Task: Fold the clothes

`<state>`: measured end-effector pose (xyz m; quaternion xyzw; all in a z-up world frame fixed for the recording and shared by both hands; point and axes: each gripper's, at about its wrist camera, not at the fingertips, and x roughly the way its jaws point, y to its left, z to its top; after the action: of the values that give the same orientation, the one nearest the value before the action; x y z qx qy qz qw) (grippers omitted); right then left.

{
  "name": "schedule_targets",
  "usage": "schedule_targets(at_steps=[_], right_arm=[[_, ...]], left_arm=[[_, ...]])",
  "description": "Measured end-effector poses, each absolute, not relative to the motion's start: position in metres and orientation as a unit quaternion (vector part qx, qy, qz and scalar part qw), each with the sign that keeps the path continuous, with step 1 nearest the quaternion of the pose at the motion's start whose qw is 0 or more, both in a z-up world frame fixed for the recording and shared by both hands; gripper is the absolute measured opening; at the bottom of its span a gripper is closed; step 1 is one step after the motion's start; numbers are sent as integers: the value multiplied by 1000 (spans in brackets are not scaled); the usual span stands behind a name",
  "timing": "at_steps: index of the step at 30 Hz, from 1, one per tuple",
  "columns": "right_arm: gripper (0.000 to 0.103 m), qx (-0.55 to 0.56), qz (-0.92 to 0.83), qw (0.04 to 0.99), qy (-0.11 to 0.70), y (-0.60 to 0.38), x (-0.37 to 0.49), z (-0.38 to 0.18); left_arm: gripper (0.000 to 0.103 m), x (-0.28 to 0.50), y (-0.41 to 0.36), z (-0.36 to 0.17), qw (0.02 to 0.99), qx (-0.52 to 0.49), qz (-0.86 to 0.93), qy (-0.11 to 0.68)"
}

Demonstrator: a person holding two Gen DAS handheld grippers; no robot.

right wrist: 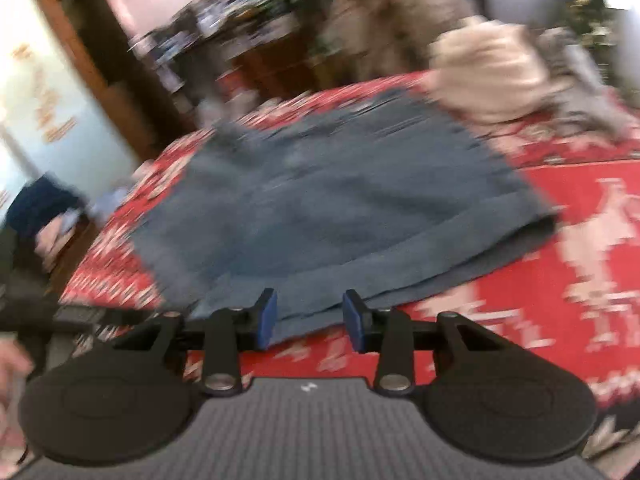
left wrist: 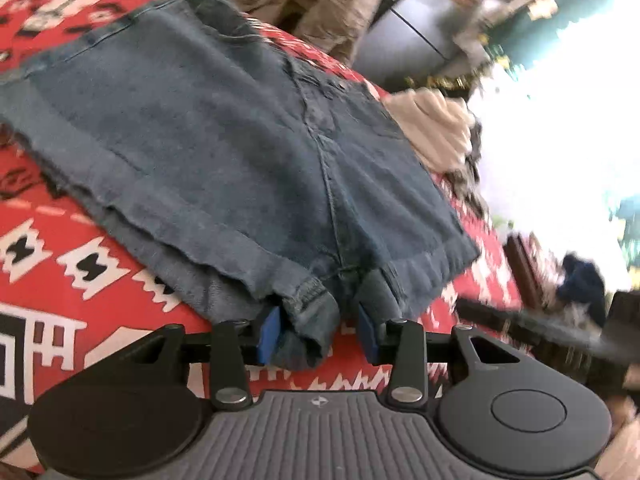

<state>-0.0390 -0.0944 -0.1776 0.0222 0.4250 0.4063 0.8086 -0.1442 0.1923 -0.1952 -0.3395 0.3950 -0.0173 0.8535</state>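
Observation:
A pair of blue denim shorts (left wrist: 224, 152) lies spread flat on a red patterned cloth (left wrist: 80, 264). My left gripper (left wrist: 320, 330) is open, its blue pads on either side of the folded crotch hem at the near edge, not pinching it. In the right wrist view the same shorts (right wrist: 340, 208) lie blurred ahead. My right gripper (right wrist: 310, 320) is open, its blue pads just over the near hem of the shorts, holding nothing.
A heap of beige and grey clothes (right wrist: 500, 80) sits on the cloth beyond the shorts, also in the left wrist view (left wrist: 436, 132). The red cloth's edge (right wrist: 104, 248) drops off to the left. Wooden furniture (right wrist: 92, 40) and cluttered shelves stand behind.

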Motion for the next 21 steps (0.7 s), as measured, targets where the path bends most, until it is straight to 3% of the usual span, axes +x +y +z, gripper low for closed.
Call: schedule_targets(at_steps=[6, 7, 8, 9, 11, 13, 15, 21], right_arm=[[40, -18, 470, 761, 448, -51, -63, -187], [40, -24, 479, 753, 451, -45, -66, -189], [40, -21, 477, 754, 452, -41, -66, -190], [40, -18, 475, 754, 453, -38, -66, -191], [38, -1, 471, 755, 456, -34, -61, -193], [16, 17, 466, 757, 458, -36, -56, -193], [10, 26, 460, 762, 454, -39, -53, -191], [5, -44, 493, 740, 455, -37, -62, -193]], left_arm=[[38, -145, 198, -203, 844, -386, -35, 371], [34, -147, 197, -202, 848, -383, -32, 365], [16, -149, 196, -201, 852, -380, -30, 358], [9, -151, 195, -199, 856, -378, -27, 352], [8, -155, 194, -196, 864, -372, -21, 340], [8, -159, 191, -192, 873, -361, -16, 327], [8, -167, 177, -177, 897, -305, -13, 319], [8, -176, 147, -176, 914, -204, -22, 351]])
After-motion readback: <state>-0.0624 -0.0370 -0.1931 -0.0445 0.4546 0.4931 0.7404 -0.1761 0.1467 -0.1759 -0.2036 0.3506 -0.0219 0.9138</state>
